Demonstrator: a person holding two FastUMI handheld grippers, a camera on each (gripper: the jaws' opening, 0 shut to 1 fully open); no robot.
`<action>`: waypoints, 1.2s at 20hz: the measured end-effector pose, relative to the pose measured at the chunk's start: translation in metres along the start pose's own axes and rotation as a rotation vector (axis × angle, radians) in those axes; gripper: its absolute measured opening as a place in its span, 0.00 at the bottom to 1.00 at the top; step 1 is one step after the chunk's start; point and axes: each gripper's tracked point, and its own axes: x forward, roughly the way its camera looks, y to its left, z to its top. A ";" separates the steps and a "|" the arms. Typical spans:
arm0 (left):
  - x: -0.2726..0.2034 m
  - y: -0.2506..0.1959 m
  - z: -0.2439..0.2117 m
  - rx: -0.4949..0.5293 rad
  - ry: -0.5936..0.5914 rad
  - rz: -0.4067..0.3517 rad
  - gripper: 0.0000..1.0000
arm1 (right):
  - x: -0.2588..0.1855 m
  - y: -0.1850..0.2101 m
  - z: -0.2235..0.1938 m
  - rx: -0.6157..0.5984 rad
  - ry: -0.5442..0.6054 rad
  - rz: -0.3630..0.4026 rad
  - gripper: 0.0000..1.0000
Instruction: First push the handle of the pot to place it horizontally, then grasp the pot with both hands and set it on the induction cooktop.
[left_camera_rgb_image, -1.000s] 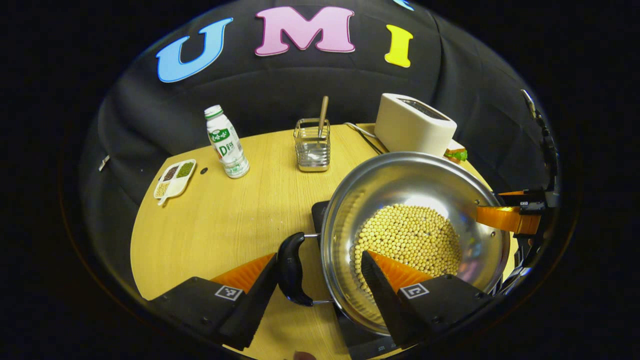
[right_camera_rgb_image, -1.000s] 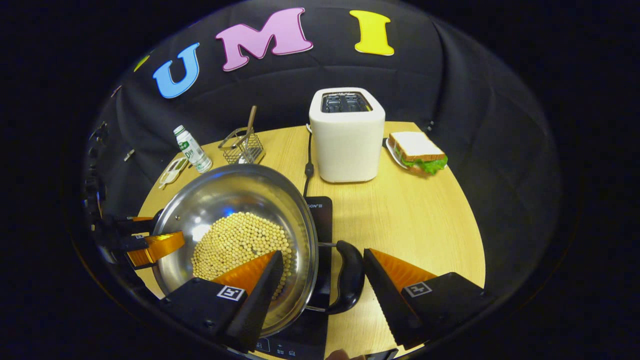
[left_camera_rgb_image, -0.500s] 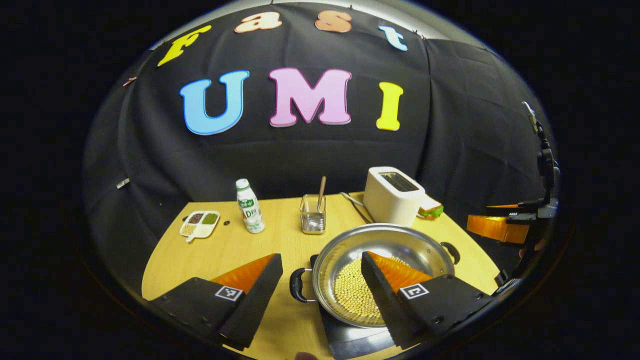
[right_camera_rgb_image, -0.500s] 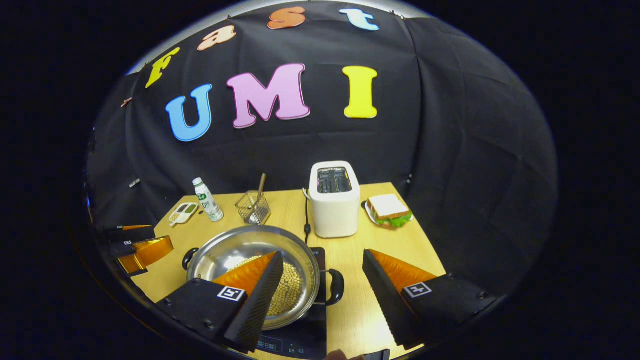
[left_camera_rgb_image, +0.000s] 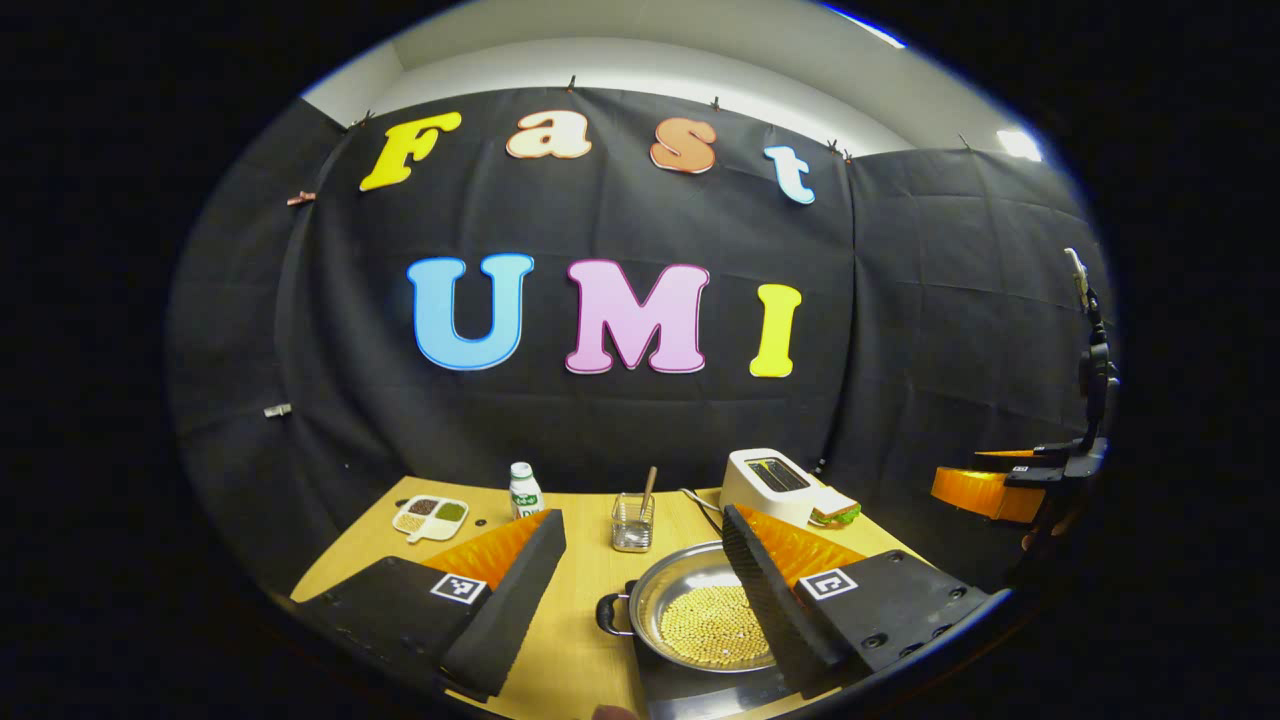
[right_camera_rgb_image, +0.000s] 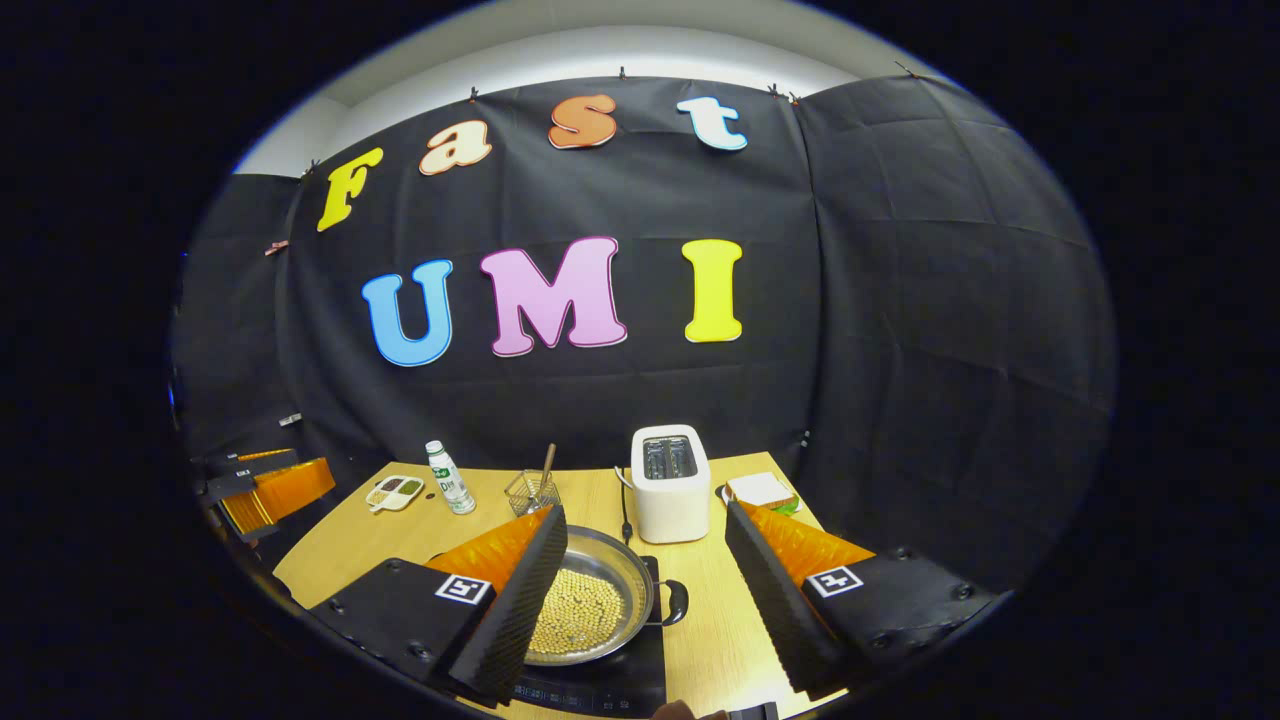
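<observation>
The steel pot with yellow beans in it sits on the black induction cooktop, its black side handles pointing left and right. My left gripper is open, high above and back from the pot, holding nothing. In the right gripper view the pot rests on the cooktop with one handle showing on its right. My right gripper is open and empty too, well clear of the pot. Each gripper shows at the edge of the other's view: the right gripper, the left gripper.
On the wooden table behind the pot stand a white toaster, a sandwich on a plate, a wire utensil holder, a small bottle and a sectioned dish. The toaster's cord runs toward the cooktop.
Both grippers have let go of the pot's handles and pulled up and back. The pot stays on the cooktop and now looks small and far below.
</observation>
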 end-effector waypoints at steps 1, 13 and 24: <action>-0.009 0.003 0.003 0.013 -0.013 0.006 0.99 | -0.009 0.000 0.005 -0.002 -0.023 0.000 0.98; -0.060 0.011 0.006 -0.013 -0.053 0.018 0.98 | -0.051 0.038 0.030 -0.039 -0.176 0.031 0.98; -0.055 0.003 0.007 0.012 -0.042 -0.006 0.98 | -0.045 0.036 0.022 -0.027 -0.146 0.017 0.98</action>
